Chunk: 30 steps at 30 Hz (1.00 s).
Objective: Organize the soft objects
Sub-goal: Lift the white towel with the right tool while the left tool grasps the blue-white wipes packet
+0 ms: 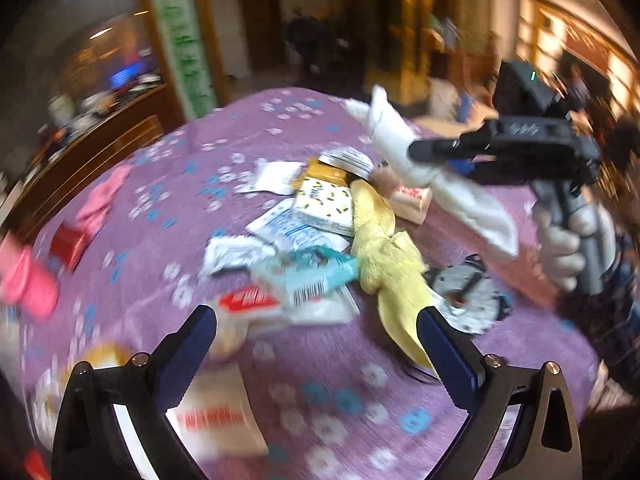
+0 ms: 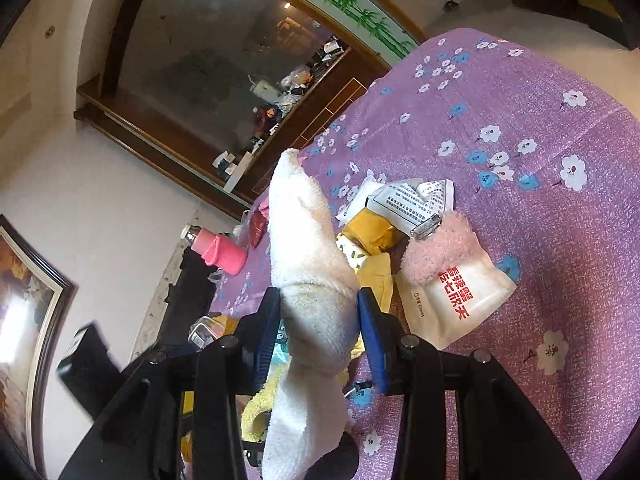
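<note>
White towel [image 2: 316,280] clamped between right tongs [image 2: 320,308] (seemingly lifted).

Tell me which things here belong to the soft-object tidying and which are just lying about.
For the job:
- white terry towel, clamped in the right gripper
- crumpled yellow cloth
- fluffy pink fabric piece
- open left gripper

Just lying about:
- white snack pouch with red lettering
- mustard-yellow packet
- round grey clock
- purple floral bedsheet

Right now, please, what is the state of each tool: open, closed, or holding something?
Left tool: open, holding nothing, above the purple cloth.
Right tool: closed on the white towel, lifted off the pile.
</note>
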Tool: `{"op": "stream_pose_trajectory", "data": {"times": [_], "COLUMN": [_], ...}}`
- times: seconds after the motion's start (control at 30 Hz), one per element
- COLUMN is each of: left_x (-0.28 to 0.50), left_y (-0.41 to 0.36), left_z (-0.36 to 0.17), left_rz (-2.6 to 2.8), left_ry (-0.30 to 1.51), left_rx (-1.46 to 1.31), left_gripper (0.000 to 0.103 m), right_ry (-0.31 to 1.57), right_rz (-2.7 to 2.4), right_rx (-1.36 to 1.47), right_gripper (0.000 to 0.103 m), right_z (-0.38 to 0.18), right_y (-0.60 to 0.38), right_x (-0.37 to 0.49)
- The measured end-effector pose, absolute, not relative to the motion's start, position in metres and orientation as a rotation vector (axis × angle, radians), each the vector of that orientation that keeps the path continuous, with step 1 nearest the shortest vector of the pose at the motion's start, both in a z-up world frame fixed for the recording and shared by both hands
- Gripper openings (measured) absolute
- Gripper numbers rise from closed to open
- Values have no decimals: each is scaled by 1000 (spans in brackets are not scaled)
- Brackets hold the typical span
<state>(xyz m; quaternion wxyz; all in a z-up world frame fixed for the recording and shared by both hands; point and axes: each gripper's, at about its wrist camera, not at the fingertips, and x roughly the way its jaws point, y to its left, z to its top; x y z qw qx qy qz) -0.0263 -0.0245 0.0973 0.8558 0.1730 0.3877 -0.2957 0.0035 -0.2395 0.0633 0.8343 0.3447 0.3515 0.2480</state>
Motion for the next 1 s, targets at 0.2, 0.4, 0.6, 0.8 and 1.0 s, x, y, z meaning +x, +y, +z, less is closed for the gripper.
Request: {"op": "stream_pose_trajectory", "data": {"times": [0.2,0.4,0.6,0.8,1.0], "left_x": [29,50,46,14,-21], "left_y": [-43,-63,-68,-61,-16], "left_z": [71,45,42,66,109], "left_rz": [-704,-840,-820,-796,-720], "left_ry": [878,983,1026,936,837], "left_rx": [504,520,433,372,192], "left_gripper": [96,84,25,23,23], "right_ry": [749,769,783,775,770], "right_rz": [538,546,541,533,530], "right_rx": [745,728,717,712,715], "right_gripper": [38,38,38,38,38], "right_z": [61,57,55,55,55], "right_y": [-239,-233,-231,-231,-233], "right_x": [5,5,8,5,3]}}
